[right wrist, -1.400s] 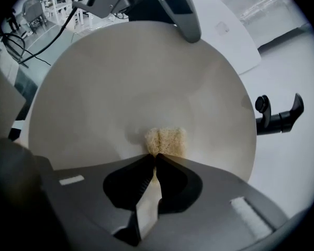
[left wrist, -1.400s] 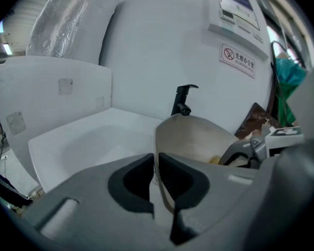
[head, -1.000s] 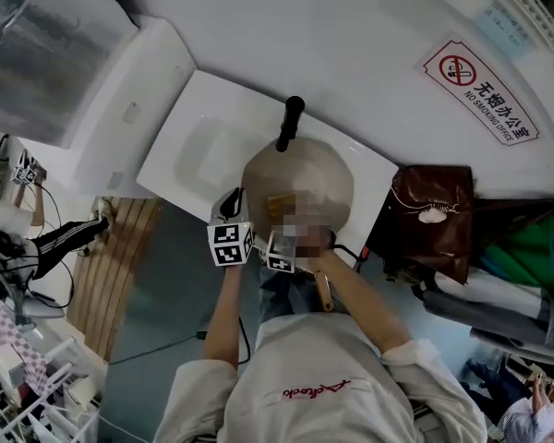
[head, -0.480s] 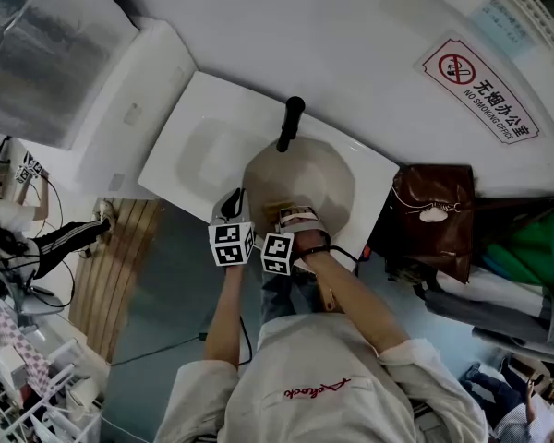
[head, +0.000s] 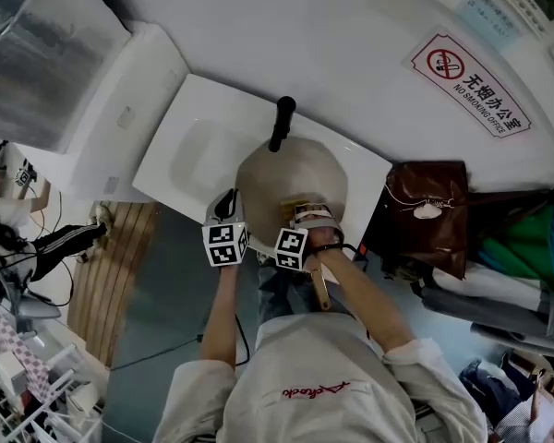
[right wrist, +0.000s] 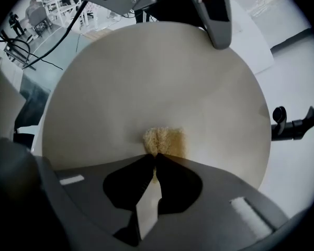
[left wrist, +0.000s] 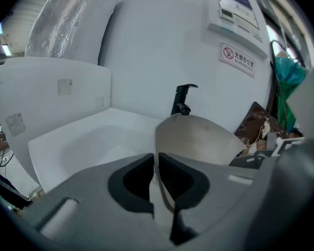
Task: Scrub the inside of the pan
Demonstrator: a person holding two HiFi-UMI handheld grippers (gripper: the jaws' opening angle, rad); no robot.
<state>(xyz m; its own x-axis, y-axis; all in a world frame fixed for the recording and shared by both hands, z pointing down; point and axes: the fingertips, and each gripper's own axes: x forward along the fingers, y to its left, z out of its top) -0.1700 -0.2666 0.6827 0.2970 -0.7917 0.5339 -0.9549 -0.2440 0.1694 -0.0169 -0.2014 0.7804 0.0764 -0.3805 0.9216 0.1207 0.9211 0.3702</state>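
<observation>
The pan (head: 291,178) sits tilted over the white sink (head: 180,155) with its pale inside turned up toward the person. The black faucet (head: 282,123) stands just past its far rim. The left gripper (left wrist: 156,163) has its jaws almost together on the pan's rim, the thin wall pinched between the pads, so it serves as the steadying hand. The right gripper (right wrist: 156,158) points steeply down into the bowl, its jaws closed on a small yellow sponge (right wrist: 165,140). The sponge's tip touches the pan's floor directly ahead of the jaws, near the centre. Bare surface spreads ahead of this gripper and to both sides. The bowl is round, so no direction is favoured. The right gripper is plainly the nearer one for scrubbing, and the next stroke likely means sliding the sponge outward toward the rim.
</observation>
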